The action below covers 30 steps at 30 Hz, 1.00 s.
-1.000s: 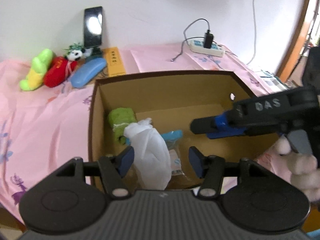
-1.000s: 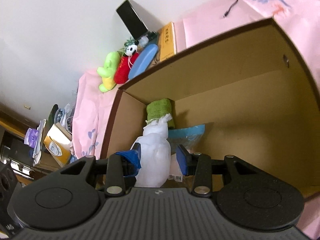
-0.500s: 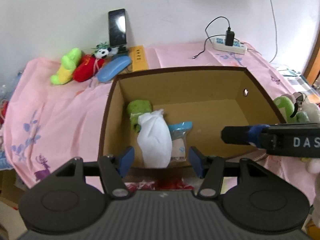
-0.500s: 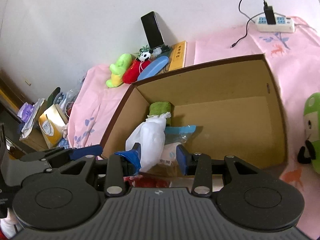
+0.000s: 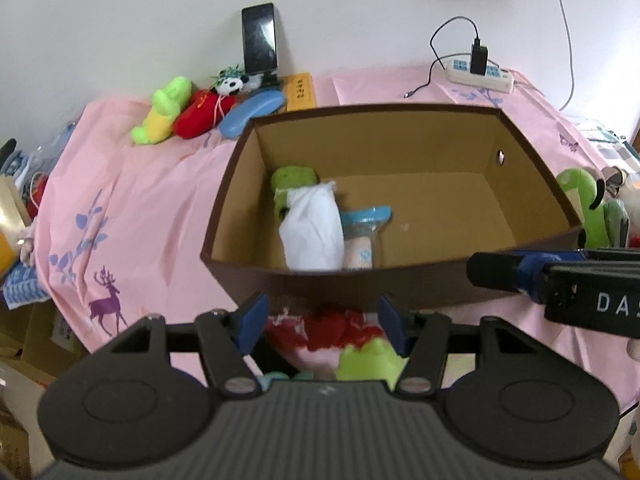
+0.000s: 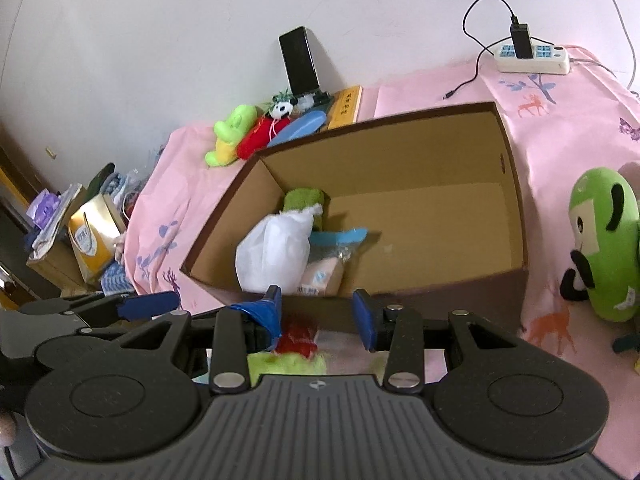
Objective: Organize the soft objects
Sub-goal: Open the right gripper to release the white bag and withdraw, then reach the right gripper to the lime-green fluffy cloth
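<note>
1. Soft objects sit ahead of both my grippers in the cardboard box (image 5: 520, 168): a white cloth bundle (image 5: 314, 230) against the box's left half, a green plush roll (image 5: 294, 180) just behind it, and a blue-topped clear packet (image 5: 362, 236) touching the bundle's right side.
2. My left gripper (image 5: 322, 316) is held just short of the box's near wall, jaws spread wide and holding nothing.
3. Below and between its blue pads (image 5: 252, 318) I see a heap of red plush (image 5: 320, 330) and light green plush (image 5: 368, 362), blurred; the pads look clear of it.
4. My right gripper (image 6: 318, 312) is also in front of the near wall, jaws apart and empty, the same red and green heap beneath them.
5. In the right wrist view the left gripper's blue fingertip pokes in from my left; in the left wrist view the right gripper's finger reaches in from my right.
6. To the right of the right gripper, outside the box, stands a big green plush doll (image 6: 604, 244) on the pink tablecloth (image 6: 560, 120).
7. Far ahead to the left, beyond the box, lie a yellow-green plush (image 5: 162, 110), a red plush (image 5: 200, 114), a small panda (image 5: 232, 85) and a blue case (image 5: 252, 114).
8. A phone (image 5: 260, 42) leans on the wall behind them; a power strip (image 5: 480, 74) lies far ahead to the right.
</note>
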Tool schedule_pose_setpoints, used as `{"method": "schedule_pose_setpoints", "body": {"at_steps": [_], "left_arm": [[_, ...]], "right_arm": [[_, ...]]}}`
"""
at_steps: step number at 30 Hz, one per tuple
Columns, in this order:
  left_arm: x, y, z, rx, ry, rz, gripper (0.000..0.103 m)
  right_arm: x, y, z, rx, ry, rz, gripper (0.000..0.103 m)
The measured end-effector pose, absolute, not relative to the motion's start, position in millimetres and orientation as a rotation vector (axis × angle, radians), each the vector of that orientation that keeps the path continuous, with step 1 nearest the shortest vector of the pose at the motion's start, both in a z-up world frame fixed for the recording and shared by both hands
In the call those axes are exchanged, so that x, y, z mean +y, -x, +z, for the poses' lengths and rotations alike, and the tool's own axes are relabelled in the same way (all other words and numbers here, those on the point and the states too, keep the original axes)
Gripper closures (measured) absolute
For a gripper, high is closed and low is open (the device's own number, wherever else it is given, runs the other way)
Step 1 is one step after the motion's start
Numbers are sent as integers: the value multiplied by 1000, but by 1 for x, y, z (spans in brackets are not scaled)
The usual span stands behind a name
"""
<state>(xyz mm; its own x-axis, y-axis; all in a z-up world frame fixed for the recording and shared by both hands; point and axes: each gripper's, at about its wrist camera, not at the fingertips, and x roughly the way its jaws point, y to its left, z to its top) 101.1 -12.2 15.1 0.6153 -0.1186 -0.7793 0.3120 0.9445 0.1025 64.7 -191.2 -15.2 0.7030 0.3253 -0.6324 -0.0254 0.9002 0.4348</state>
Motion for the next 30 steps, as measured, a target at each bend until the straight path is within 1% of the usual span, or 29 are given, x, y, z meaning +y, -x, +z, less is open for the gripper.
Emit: {"method": "schedule_pose_setpoints", "body": {"at_steps": [9,30], "left_arm": [[-17,-85,5,908,-261,-225,43],[-19,-58,-18,955,-261,-205,42]], "right_arm": [[-183,-52,-22,825,-377,234,80],[-192,-36,-48,896,-426,293,80]]}}
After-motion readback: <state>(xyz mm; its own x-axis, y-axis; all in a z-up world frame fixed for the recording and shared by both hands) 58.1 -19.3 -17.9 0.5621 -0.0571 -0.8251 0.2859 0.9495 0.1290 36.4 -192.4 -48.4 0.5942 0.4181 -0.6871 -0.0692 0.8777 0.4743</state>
